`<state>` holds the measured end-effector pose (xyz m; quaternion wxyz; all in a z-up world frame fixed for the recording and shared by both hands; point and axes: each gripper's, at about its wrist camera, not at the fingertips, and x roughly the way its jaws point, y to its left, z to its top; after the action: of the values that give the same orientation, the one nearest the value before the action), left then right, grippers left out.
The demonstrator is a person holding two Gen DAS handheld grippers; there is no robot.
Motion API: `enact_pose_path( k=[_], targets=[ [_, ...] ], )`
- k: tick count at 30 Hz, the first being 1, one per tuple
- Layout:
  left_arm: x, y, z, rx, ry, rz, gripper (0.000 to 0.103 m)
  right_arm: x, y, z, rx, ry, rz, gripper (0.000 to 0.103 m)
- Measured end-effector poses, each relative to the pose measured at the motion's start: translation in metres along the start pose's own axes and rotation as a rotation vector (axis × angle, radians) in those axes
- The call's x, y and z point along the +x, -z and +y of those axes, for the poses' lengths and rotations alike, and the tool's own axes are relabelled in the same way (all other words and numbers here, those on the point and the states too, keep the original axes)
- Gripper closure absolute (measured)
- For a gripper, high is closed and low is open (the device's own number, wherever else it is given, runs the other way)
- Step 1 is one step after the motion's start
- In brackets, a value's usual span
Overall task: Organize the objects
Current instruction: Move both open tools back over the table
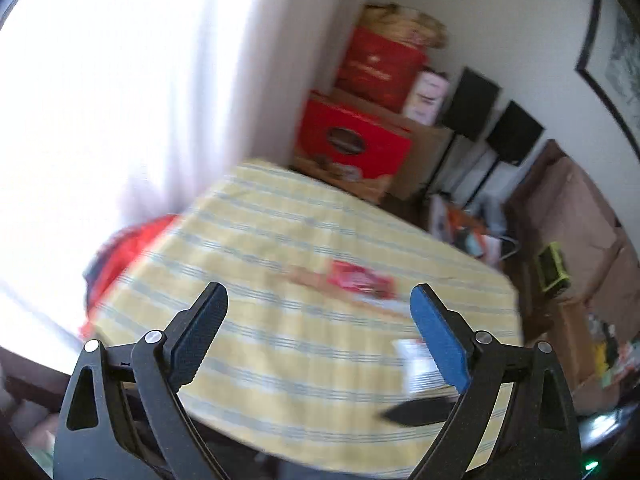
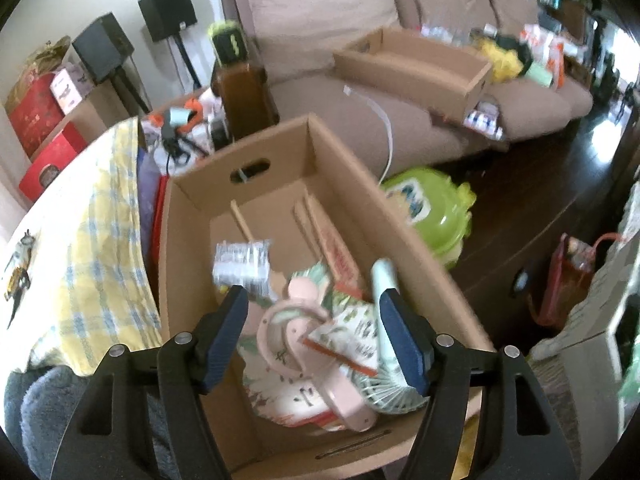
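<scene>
Tilting downward, left tongs (image 1: 320,312) over table (image 1: 280,224), right tongs (image 2: 314,310) over box (image 2: 400,216), both agape

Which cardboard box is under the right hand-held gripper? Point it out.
The deep box with the slot handle, beside the table and full of items. The other, a shallow tray box, sits on the sofa.

- A blown-out bright window (image 1: 100,100) fills the nine o'clock side.
- White walls (image 1: 500,32) carry a framed picture (image 1: 612,60) at two o'clock.
- A brown sofa (image 2: 360,40) stands at twelve o'clock, on a dark glossy floor (image 2: 540,184).
- Two black speakers (image 2: 132,28) stand at ten o'clock.
</scene>
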<state>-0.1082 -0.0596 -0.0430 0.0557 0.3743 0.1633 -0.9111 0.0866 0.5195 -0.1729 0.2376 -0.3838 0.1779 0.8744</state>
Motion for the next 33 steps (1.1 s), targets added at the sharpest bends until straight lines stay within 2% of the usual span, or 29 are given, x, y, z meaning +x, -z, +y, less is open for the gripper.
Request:
enact_pose_path(
  k=[3,5,9,13,18,20,22,24,26,30,33],
  targets=[
    [-0.002,-0.006,0.034,0.074,-0.075,-0.009,0.011,-0.045,-0.016,0.018,-0.072,-0.014,-0.127,0.033],
    [-0.004,-0.002,0.041,0.09,-0.077,-0.023,0.011,-0.072,-0.022,0.037,-0.127,-0.051,-0.187,0.032],
    [0.001,0.004,0.044,0.083,-0.001,-0.028,0.011,-0.12,-0.018,0.09,-0.226,-0.147,-0.292,0.025],
    [0.014,0.014,0.033,0.104,0.085,0.007,0.011,-0.142,-0.006,0.157,-0.354,-0.288,-0.31,0.015],
    [0.027,0.028,0.022,0.155,0.11,0.038,0.011,-0.132,-0.001,0.226,-0.457,-0.382,-0.246,0.009],
    [0.028,0.031,0.025,0.159,0.111,0.042,0.011,-0.118,-0.003,0.255,-0.489,-0.428,-0.2,0.001],
    [0.032,0.034,0.029,0.156,0.12,0.045,0.011,-0.102,-0.004,0.278,-0.509,-0.451,-0.153,0.001],
    [0.037,0.036,0.036,0.142,0.135,0.051,0.011,-0.077,-0.006,0.308,-0.539,-0.47,-0.07,0.001],
    [0.043,0.038,0.043,0.118,0.157,0.067,0.011,-0.051,-0.007,0.339,-0.58,-0.445,-0.024,0.001],
    [0.053,0.04,0.056,0.085,0.188,0.095,0.011,-0.008,0.004,0.395,-0.698,-0.326,-0.007,0.001],
    [0.057,0.04,0.065,0.071,0.19,0.1,0.011,0.013,0.012,0.417,-0.727,-0.329,0.035,0.001]
  ],
)
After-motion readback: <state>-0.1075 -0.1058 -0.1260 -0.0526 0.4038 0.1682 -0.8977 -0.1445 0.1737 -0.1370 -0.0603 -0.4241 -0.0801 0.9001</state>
